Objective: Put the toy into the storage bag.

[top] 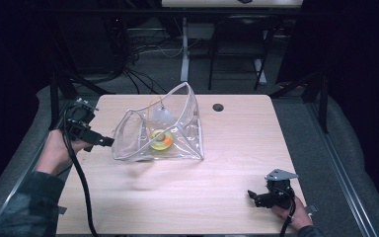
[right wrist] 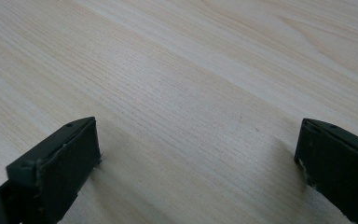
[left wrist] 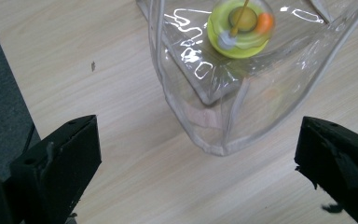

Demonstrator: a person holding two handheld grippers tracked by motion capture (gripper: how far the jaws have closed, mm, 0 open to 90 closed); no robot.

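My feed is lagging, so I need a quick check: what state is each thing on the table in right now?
Clear bag: open, standing on the table, untouched.
Yellow toy: inside the bag, on its bottom.
Left tongs: open, empty, beside the bag's left end.
Right tongs: open, empty, low over bare table.

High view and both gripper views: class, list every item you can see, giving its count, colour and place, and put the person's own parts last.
Table: one, light wood, centre of the high view.
Clear bag: one, see-through plastic with pale edging, left of the table's middle, mouth open upward.
Round toy: one, yellow-green with an orange spot, inside the bag on its floor.
Hole: one, dark, near the table's far edge.
Desk legs: white, on the floor beyond the table.
Left gripper: one, black, jaws wide apart, beside the bag's left end, nothing between them.
Right gripper: one, black, jaws open, near the table's right front corner.
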